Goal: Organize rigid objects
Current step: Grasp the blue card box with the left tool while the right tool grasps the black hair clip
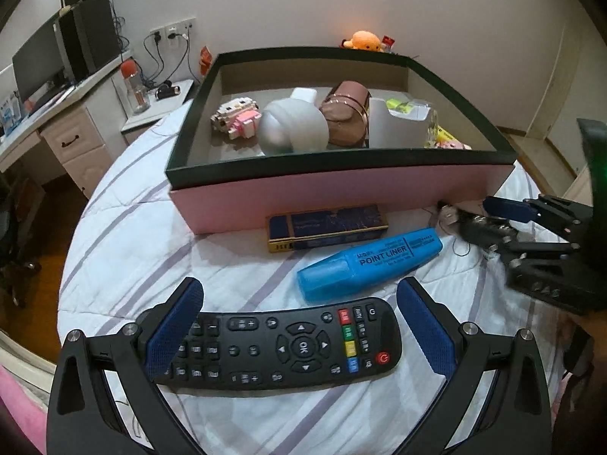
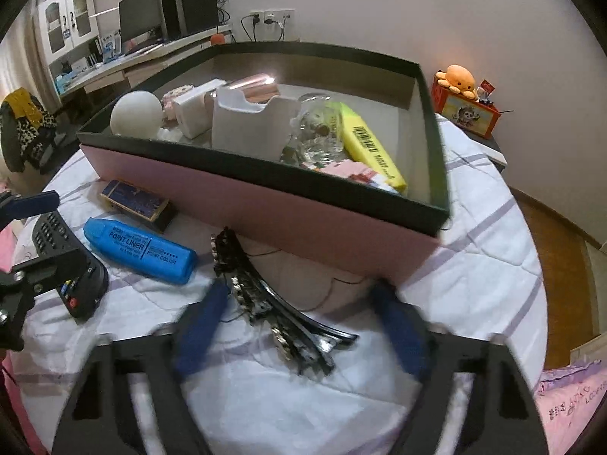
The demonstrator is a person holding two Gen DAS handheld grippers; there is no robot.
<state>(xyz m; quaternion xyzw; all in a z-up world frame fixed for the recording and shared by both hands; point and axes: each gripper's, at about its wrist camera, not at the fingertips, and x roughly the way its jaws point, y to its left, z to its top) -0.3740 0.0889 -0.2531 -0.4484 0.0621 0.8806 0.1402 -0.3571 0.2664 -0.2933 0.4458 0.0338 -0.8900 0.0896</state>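
Closest up: your left gripper [image 1: 299, 326] sits wide open over the long black TV remote with coloured buttons [image 1: 280, 345]; the blue pads flank its two ends and neither one visibly presses on it.
Big box: the wide pink cardboard box with a dark green rim [image 1: 341, 201] sits at the back of the bed and already holds a white round lamp-like thing [image 1: 292, 129], a rose-gold pouch, a white holder, a yellow highlighter [image 2: 370, 148] and a small pink brick toy.
Still outside: remote, fat blue "Point Liner" highlighter [image 1: 370, 263], flat navy-and-gold box [image 1: 328, 227] right against the box's front wall, and the bundle of black hair clips with sparkly trim [image 2: 273, 303].
Right gripper: right gripper [image 2: 299, 326] has its pads either side of the hair clips, jaws partly closed and blurry, and I can't tell if they're touching yet.
Step, my guess: you're mid-pickup on two leftovers at once, so the job looks well along.
Next move, my guess: close on the remote across its length (long span, may slip), finish the pinch on the clips, lift both over the rim.
Surface: soft white quilt with lilac stripes [image 1: 125, 250], so things can tilt when squeezed.
Room: bedroom with a desk, monitor and speakers [image 1: 87, 34] on one side, and an orange plush octopus [image 2: 459, 77] behind the box.
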